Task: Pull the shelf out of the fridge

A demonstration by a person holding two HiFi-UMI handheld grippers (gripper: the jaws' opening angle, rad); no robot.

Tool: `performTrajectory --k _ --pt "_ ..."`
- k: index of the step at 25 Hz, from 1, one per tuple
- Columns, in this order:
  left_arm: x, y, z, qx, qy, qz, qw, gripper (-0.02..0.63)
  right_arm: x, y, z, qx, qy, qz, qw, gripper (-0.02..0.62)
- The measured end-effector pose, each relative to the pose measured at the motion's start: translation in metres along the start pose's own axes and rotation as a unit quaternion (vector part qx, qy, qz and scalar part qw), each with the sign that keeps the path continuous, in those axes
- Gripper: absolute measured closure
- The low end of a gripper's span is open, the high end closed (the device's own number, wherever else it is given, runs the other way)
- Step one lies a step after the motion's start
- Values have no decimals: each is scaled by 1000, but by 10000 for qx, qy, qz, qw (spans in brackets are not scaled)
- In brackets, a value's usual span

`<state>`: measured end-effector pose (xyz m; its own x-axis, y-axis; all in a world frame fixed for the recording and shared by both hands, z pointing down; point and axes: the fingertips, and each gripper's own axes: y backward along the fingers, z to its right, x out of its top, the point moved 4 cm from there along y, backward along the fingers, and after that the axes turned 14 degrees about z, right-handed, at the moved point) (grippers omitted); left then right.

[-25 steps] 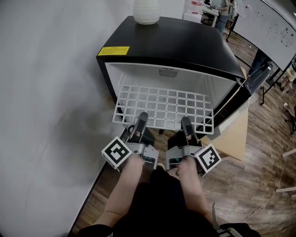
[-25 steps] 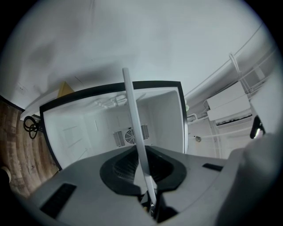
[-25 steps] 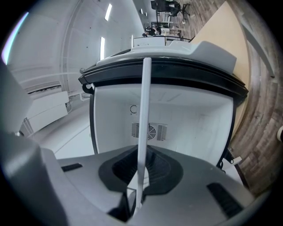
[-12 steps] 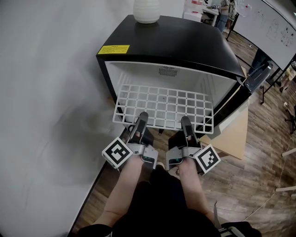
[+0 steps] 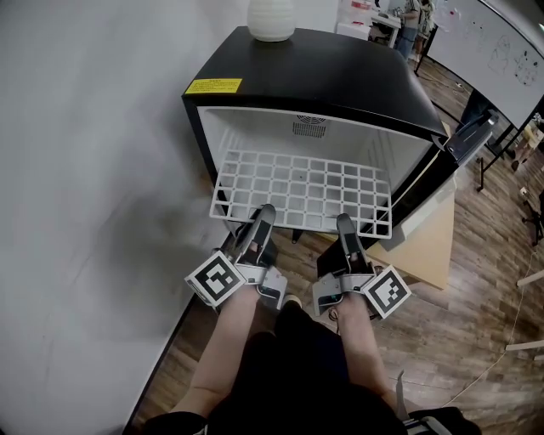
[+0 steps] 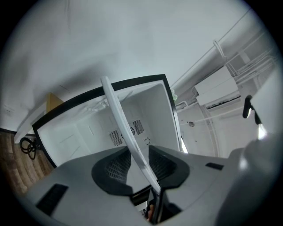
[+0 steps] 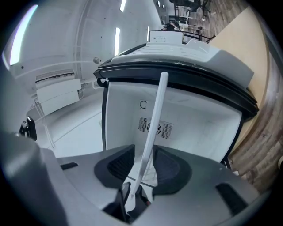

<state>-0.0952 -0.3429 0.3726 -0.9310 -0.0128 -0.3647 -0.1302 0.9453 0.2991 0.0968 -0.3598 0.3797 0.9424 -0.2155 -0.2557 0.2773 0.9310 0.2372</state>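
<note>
Head view: both claws reach forward side by side to the front edge of the white wire shelf [image 5: 302,187]. The left claw [image 5: 263,212] is at the edge's left part and the right claw [image 5: 344,223] at its right part. The shelf sticks out of the open black fridge [image 5: 323,76] toward the claws, its back part inside the white cavity beyond them.

Left gripper view: the shelf's front bar [image 6: 121,119] runs slantwise between the left claw's [image 6: 138,163] jaws. They have just been opening and stand narrowly apart, with a gap between the bar and each dark pad [image 6: 112,170], so nothing is squeezed.

Right gripper view: the same bar [image 7: 154,114] passes between the right claw's [image 7: 143,165] jaws, which have also just been opening. Its pads [image 7: 168,167] stand off the bar on both sides. Straight ahead of this claw, a small vent [image 7: 154,128] sits in the fridge's back wall.

The open fridge door [image 5: 425,183] stands to the right of the right claw, and a tan board [image 5: 429,246] lies just beyond it on the wood floor. Far past both claws, a white vase [image 5: 271,19] stands on top of the fridge, with a yellow label [image 5: 213,85] on the near left corner.
</note>
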Motion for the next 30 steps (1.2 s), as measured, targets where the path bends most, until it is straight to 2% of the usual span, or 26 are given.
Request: performTrajectory --k 10,15,17,19,21,25,27,30 --pt "-4 26 5 -223 -933 -494 9942 500 -15 22 -18 380 1145 -587 9910 469" --pt "-9 38 4 -233 -1650 -731 9833 500 -16 35 -16 349 1856 -856 9783 476" --pt "-10 42 3 -161 -2056 -825 9750 500 -15 42 -13 259 2290 -966 9683 488" --pt "-10 46 0 -100 -2532 -931 9629 501 -12 47 -11 227 2688 -998 9577 494" --pt "-8 50 -2 -71 -3045 -1032 9469 502 -8 51 -9 236 2969 -1043 9489 494" --pt "-10 54 1 -213 -3888 -1214 9130 502 -4 55 -6 365 3177 -1153 9404 535" --pt "-14 54 3 -388 -4177 -1310 8983 511 -4 55 -6 448 3368 -1265 9320 548" --pt "-23 56 4 -684 -4285 -1431 8895 591 -6 56 -5 649 3603 -1418 9197 574"
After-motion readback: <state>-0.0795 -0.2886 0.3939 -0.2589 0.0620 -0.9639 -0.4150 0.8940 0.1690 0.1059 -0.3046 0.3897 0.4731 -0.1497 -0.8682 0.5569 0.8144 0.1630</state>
